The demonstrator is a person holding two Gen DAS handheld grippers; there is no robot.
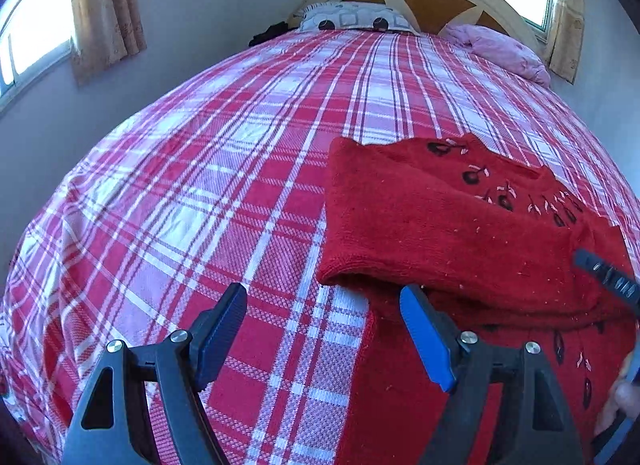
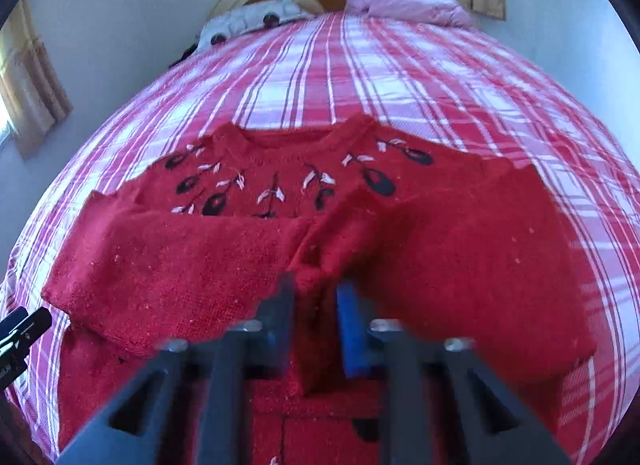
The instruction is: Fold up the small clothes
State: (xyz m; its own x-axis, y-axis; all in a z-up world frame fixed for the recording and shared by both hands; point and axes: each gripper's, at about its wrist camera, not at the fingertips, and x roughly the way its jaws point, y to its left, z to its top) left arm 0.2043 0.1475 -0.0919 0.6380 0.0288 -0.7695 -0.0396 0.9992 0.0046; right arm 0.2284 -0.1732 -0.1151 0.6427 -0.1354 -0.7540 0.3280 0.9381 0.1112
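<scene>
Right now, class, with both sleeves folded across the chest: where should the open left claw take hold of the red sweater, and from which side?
Take the red sweater at its bare near-left hem corner, coming in from the bed's near edge. Both folded sleeves cover the middle, and the right claw already pinches the near fabric, so the open left claw suits that thin, flat edge.

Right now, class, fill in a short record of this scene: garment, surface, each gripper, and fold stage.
garment: red knitted sweater with dark embroidered flowers, both sleeves folded across the front
surface: red and white plaid bedspread
left gripper: open, over the bedspread beside the sweater's left sleeve
right gripper: shut on the cuff of the right sleeve
fold stage: sleeves in, body not yet folded
</scene>
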